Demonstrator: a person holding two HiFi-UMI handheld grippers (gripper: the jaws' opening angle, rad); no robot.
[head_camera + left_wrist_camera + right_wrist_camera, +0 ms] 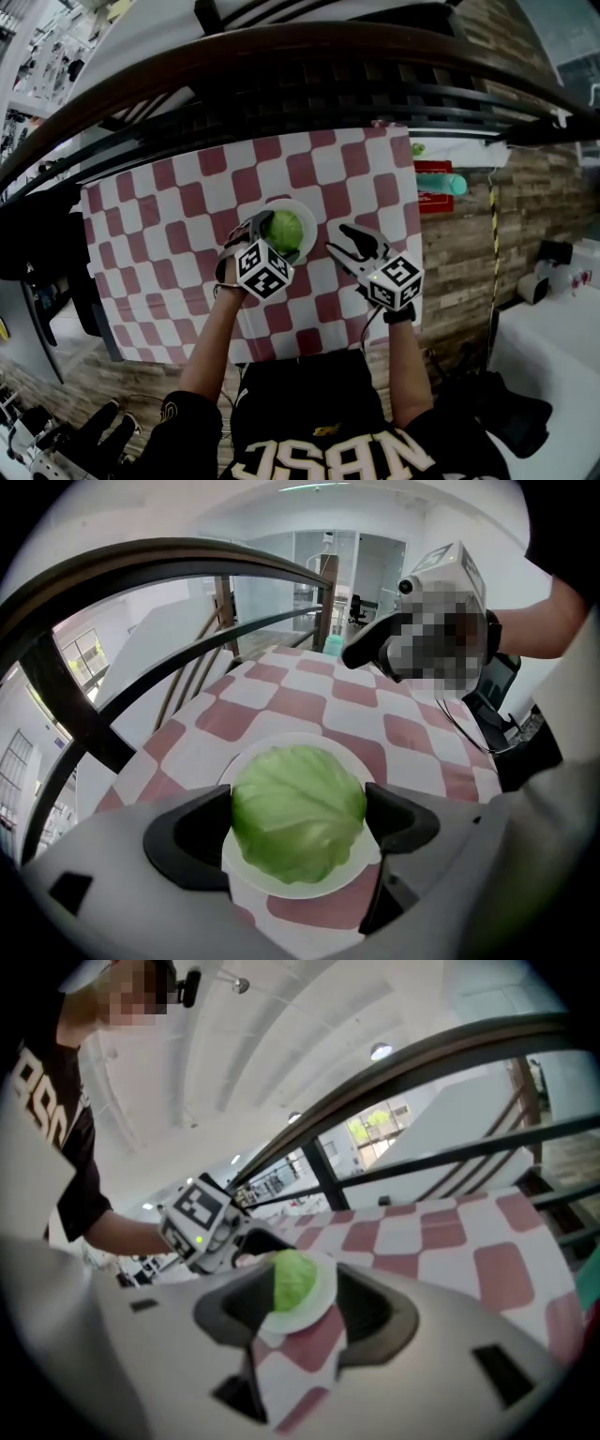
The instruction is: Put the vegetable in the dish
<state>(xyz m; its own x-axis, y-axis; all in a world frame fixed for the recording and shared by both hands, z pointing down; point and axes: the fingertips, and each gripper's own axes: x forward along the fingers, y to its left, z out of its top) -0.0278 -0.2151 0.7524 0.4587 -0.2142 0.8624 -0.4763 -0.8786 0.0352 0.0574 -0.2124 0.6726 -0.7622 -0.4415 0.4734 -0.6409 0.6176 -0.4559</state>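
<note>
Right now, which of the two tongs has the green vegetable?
The left tongs: their jaws clasp the round green cabbage over the white dish; the right tongs stand open, empty.

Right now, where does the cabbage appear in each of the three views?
Head view: cabbage at the frame's centre.
Left gripper view: cabbage low centre, between that view's jaws.
Right gripper view: cabbage small, just below centre, beyond the open jaws.
Shared landmark: the white dish beneath it.
</note>
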